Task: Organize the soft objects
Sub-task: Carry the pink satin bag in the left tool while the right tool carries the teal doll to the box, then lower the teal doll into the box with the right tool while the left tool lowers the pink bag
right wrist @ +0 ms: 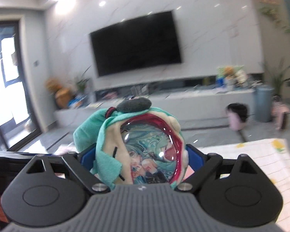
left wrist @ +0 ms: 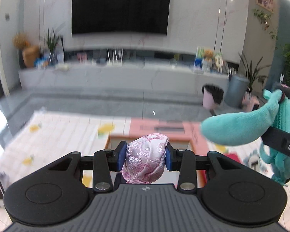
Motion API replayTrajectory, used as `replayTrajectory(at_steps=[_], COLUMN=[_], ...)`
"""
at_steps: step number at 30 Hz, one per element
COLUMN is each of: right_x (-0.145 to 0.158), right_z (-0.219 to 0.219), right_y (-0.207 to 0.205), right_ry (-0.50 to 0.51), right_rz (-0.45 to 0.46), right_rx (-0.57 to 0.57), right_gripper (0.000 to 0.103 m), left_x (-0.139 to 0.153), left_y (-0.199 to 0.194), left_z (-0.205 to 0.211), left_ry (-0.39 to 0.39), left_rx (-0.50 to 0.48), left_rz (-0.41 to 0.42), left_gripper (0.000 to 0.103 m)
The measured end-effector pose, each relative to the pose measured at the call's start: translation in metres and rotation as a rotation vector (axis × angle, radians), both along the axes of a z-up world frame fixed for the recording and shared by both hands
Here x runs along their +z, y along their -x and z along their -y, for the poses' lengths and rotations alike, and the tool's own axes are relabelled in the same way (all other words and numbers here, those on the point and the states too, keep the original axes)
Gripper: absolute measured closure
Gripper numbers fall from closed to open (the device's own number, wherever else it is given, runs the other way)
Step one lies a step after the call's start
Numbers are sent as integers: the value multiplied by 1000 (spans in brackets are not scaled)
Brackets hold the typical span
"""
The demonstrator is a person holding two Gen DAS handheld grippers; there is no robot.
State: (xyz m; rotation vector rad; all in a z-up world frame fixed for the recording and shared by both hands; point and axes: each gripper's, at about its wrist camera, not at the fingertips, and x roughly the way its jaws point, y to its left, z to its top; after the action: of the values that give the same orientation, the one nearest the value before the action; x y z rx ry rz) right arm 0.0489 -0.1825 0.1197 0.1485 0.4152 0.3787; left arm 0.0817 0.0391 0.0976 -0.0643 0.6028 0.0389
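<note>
Both pick-ups look done: the left claw is clamped on a pink brocade pouch, the right claw on a teal plush toy, both carried above the bench. Putting them away remains, perhaps into the blurred pink box below.

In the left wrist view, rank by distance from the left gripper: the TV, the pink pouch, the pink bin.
1. pink pouch: clamped in the left gripper.
2. pink bin: on the floor, right of centre.
3. TV: on the far wall.
</note>
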Motion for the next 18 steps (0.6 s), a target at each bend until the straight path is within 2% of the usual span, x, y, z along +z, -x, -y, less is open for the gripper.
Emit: replayTrajectory(at_steps=[3,7,11,14,16,18], right_x=[-17,-42,-69,-80,-88,-93], right_z=[-29,-56,-74,-87,-94,-105], right_y=[-8,-19,-22,-20,-19,-21], right_ry=[30,64,125,200,233,267], right_rz=[-59,-162,-275,-315,-345,-373], right_rx=[75,140,194,243,267,279], right_gripper=[12,12,12,12,12,12], left_x=[-27,-57,-74,-83,-84,-87], left_y=[-7,-14,-16,-21,-21,-21], left_z=[-22,-43,-56,-57,-59,-56], left_ry=[19,1,-14,-7,1,-31], left_rx=[1,4,-27,-53,-41,-46], left_rz=[-81,-174,-248,-298,-299,-305], left_gripper=[59,59,59,59,59,59])
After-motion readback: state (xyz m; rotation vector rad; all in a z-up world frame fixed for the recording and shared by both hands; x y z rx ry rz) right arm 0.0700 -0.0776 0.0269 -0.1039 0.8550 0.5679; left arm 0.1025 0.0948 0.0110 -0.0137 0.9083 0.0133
